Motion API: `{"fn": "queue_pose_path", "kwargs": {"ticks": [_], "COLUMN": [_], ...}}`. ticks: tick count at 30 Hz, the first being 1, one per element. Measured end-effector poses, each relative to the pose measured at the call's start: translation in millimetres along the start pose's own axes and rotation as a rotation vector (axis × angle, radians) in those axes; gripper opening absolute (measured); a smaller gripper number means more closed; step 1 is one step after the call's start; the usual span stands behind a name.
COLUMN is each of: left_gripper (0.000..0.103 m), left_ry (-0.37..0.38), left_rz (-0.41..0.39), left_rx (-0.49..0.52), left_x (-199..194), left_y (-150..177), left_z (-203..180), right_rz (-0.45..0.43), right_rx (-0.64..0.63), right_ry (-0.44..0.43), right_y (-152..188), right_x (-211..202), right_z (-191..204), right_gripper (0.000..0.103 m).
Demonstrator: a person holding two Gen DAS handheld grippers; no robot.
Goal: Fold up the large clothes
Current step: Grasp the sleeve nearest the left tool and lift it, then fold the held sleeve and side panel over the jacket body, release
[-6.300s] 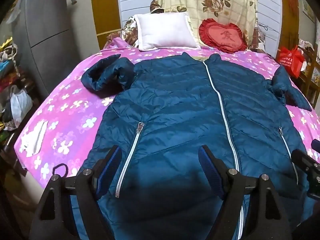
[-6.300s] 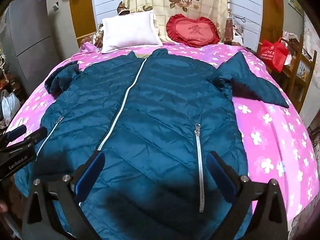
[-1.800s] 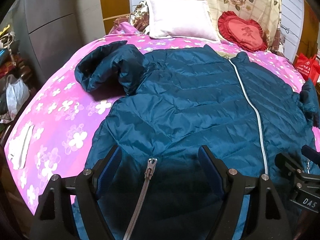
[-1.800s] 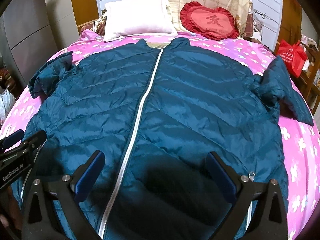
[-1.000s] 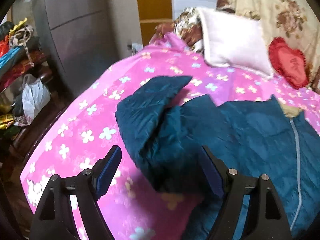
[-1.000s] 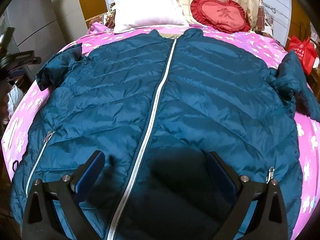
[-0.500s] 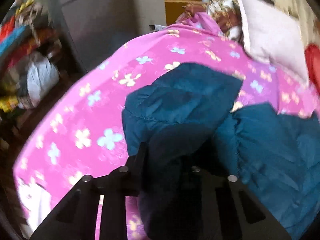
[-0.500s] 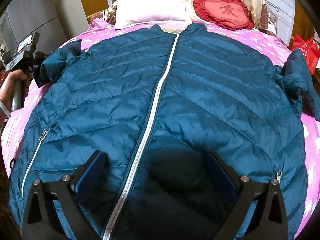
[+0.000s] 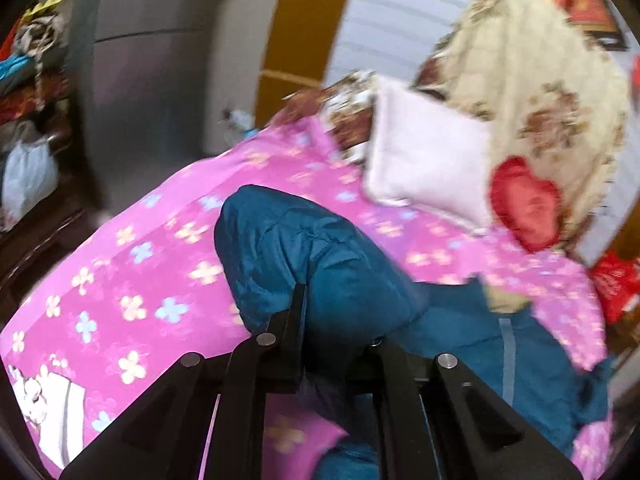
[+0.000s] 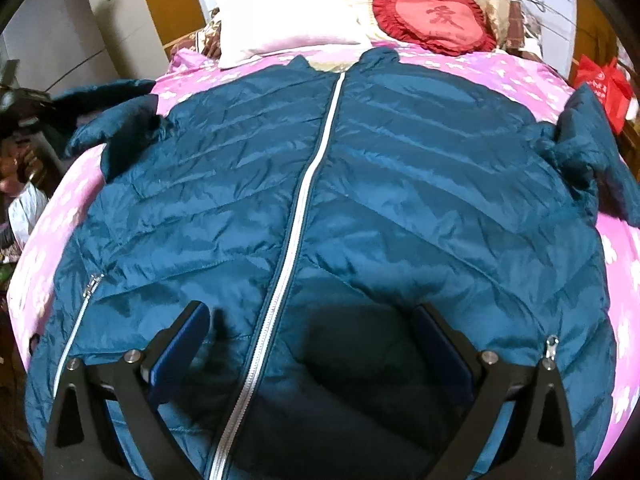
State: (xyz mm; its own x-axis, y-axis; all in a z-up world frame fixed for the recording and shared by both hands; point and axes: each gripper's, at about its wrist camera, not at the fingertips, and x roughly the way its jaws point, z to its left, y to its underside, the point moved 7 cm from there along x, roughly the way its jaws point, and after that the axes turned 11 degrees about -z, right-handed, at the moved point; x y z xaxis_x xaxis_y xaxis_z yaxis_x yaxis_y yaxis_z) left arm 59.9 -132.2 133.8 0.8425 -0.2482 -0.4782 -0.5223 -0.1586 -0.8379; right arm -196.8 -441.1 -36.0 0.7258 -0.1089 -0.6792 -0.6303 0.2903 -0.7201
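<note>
Only the left wrist view shows the grip: the left gripper [image 9: 340,332] is clamped on the teal sleeve [image 9: 304,256], which bulges ahead of its tips, raised off the pink bedspread [image 9: 132,264]. The right wrist view shows the jacket [image 10: 360,184] spread flat, zipped, collar far ahead. The right gripper [image 10: 312,340] hangs tilted downward over the hem, jaws wide, nothing between them. A white pillow [image 9: 424,160] and red heart cushion [image 9: 524,204] lie beyond the sleeve.
</note>
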Motion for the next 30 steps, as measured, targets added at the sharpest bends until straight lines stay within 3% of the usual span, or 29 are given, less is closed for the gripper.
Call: {"fn": "queue_pose_path", "kwargs": {"ticks": [7,11,16,19,23,28,30], "left_gripper": [0.000,0.000,0.000,0.000,0.000,0.008,0.016], "left_ry": [0.237,0.379,0.491,0.515,0.467,0.427,0.440], "left_rz": [-0.009,0.050,0.130,0.184,0.254,0.346,0.361], "left_rx": [0.067,0.080,0.098,0.100,0.172,0.294,0.301], "left_x": [-53,-62,-58,-42,-17,-15,-19], "left_y": [14,47,98,130,175,204,206], "left_z": [-98,-157,-216,-230,-232,-224,-217], "right_rz": [-0.040,-0.068,-0.102,-0.103,-0.101,-0.106,-0.110], "right_rx": [0.043,0.075,0.097,0.106,0.113,0.110,0.124], "right_ry": [0.027,0.055,0.099,0.114,0.129,0.123,0.078], "right_y": [-8,-16,-23,-23,-22,-29,-36], "right_x": [-20,-34,-51,-56,-58,-54,-48], "right_z": [-21,-43,-70,-84,-98,-103,-97], "right_gripper": [0.103,0.103,0.103,0.103,0.103,0.103,0.103]}}
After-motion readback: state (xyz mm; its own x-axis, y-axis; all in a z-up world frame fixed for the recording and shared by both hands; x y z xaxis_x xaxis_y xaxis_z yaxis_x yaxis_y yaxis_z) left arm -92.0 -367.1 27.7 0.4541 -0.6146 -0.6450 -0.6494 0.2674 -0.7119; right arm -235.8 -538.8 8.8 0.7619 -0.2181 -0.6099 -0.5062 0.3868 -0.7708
